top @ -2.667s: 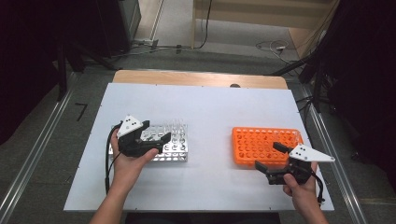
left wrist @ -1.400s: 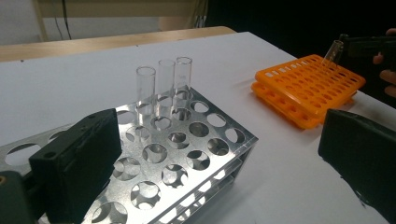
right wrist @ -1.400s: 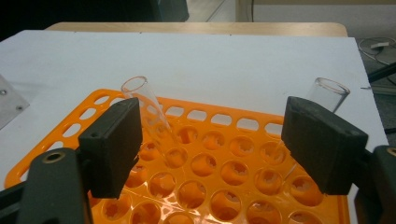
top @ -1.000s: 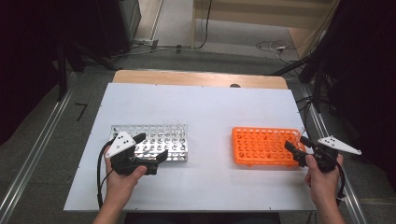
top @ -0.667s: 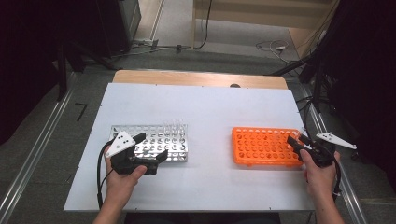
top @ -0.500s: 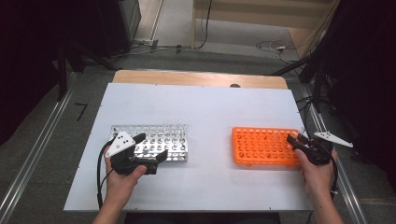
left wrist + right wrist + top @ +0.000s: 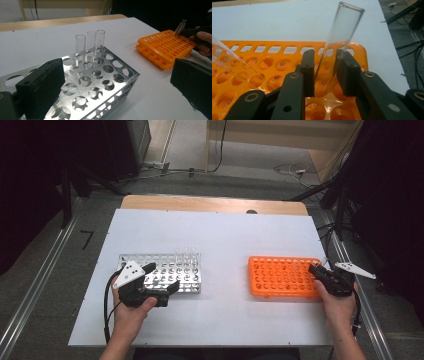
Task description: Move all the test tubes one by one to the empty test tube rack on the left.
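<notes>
- We note the right tool (image 7: 325, 75) at the right end of the orange tube rack (image 7: 282, 276), its jaws having just been closing, a clear glass test tube (image 7: 339, 41) between them.
- In the right gripper view the tube touches the right pad (image 7: 344, 72); a thin gap shows at the left pad, so we cannot tell whether it is fully pinched.
- The tube is colourless, thin-walled, open-mouthed and looks empty. It leans, mouth tilted up and to the right in that view, with its lower part inside a hole of the orange rack.
- A second clear tube (image 7: 234, 65) lies slanted across the rack's holes at the left of the same view.
- From the left gripper view the held tube (image 7: 180, 27) rises tilted above the far edge of the orange rack (image 7: 166, 48).
- The left tool (image 7: 160, 281) rests at the near edge of the metal tube rack (image 7: 165, 271); its jaws stand wide apart, holding nothing.
- Three upright clear tubes (image 7: 88, 47) stand side by side in that metal rack, near its far edge.
- Both racks sit well apart on the white counter (image 7: 220, 240).
</notes>
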### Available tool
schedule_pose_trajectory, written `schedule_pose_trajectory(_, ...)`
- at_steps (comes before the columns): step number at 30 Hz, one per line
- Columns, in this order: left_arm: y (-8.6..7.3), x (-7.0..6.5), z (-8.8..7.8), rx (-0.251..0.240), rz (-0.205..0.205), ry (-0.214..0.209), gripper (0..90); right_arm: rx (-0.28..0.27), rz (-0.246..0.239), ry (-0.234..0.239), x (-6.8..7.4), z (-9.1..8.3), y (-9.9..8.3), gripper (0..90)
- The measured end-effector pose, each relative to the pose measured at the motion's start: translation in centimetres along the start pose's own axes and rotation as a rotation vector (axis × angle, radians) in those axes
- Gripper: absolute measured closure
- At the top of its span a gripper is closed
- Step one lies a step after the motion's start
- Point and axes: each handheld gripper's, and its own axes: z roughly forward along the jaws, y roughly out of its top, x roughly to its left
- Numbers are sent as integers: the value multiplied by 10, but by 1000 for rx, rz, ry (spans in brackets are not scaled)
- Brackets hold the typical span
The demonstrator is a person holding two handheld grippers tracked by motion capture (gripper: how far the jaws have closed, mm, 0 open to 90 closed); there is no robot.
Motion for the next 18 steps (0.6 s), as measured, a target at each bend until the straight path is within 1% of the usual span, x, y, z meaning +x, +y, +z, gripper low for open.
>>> schedule_pose_trajectory(4,0,-1,1,1,2,-5,0,-8,-13,-1,0,-1,-1,675)
schedule_pose_trajectory(5,0,-1,1,0,3,-7,0,-13,-13,-1,0,-2,-1,708)
schedule_pose_trajectory(6,0,-1,1,0,4,-8,0,-26,-12,47,-1,-4,0,732)
schedule_pose_trajectory(7,0,-1,1,1,7,-7,0,-36,-15,43,1,-5,0,732)
schedule_pose_trajectory(8,0,-2,1,1,6,-7,0,-35,-30,24,2,-6,1,733)
schedule_pose_trajectory(9,0,-2,1,1,5,-7,0,-40,-44,21,3,-6,1,733)
schedule_pose_trajectory(13,0,-1,1,0,4,-9,0,-58,-39,24,3,-9,2,734)
schedule_pose_trajectory(18,1,-1,0,-2,7,-11,0,-103,-64,11,7,-20,8,734)
